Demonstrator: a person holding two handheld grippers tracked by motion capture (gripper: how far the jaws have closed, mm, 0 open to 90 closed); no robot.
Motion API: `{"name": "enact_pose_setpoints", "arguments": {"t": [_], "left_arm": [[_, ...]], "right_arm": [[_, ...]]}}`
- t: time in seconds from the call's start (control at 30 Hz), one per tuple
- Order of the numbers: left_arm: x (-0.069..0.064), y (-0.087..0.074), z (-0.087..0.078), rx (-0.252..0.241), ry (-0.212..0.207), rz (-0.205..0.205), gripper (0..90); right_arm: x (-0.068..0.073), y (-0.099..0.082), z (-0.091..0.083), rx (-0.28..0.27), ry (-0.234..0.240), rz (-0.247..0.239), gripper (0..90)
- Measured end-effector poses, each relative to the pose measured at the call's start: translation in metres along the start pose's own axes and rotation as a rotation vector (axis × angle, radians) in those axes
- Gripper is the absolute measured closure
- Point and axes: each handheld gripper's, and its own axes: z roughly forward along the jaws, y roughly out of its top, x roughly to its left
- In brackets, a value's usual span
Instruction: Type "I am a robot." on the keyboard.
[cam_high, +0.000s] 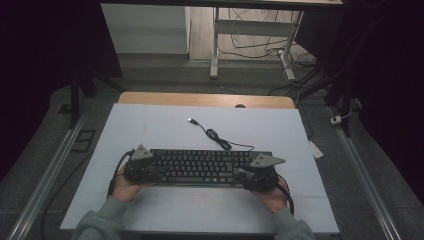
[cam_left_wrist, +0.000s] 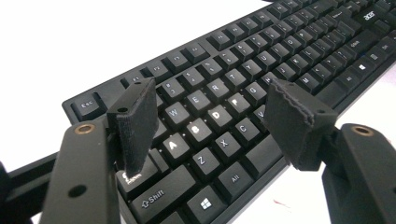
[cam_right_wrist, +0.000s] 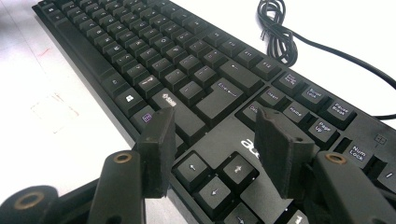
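- Fingers (cam_left_wrist: 135, 126) of the left gripper (cam_left_wrist: 212, 123) are standing spread wide apart over the left end of the keyboard (cam_left_wrist: 261, 70), with the letter keys around A, S, D and Z lying in the gap between them; whether the pads are touching the keys, I cannot tell.
- Fingers (cam_right_wrist: 159, 149) of the right gripper (cam_right_wrist: 217, 154) are likewise standing spread, hovering over the arrow keys and the block of keys above them at the right end of the keyboard (cam_right_wrist: 177, 70), pinching nothing.
- Underneath everything, the bench (cam_high: 150, 130) is showing a pale white top, with a strip of wood along its far edge.
- On the near half of the bench, the black keyboard (cam_high: 202, 166) is lying flat with its long side running across, between the two grippers.
- Over its left end the left gripper (cam_high: 142, 165) is being held in the person's left hand (cam_high: 124, 189), a grey sleeve coming up from the bottom edge.
- Over its right end the right gripper (cam_high: 257, 172) is being held in the right hand (cam_high: 272, 196).
- Behind the keyboard, its black cord (cam_high: 217, 137) is trailing away across the bench, bunching into a small coil, seen also in the right gripper view (cam_right_wrist: 280, 37).
- At the cord's far end, a small plug (cam_high: 191, 120) is lying loose on the white top.
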Motion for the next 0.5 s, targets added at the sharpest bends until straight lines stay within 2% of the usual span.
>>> {"name": "enact_pose_setpoints", "arguments": {"t": [0.23,0.5], "left_arm": [[0.0040,-0.0007,-0.0012,0.000,0.014,-0.007,36.3],[0.0079,-0.0020,-0.0031,0.000,0.035,-0.005,42.2]], "right_arm": [[-0.0002,-0.0001,0.0002,0.005,-0.001,-0.003,48.5],[-0.0002,-0.0002,0.0005,0.007,-0.005,-0.007,48.5]]}}
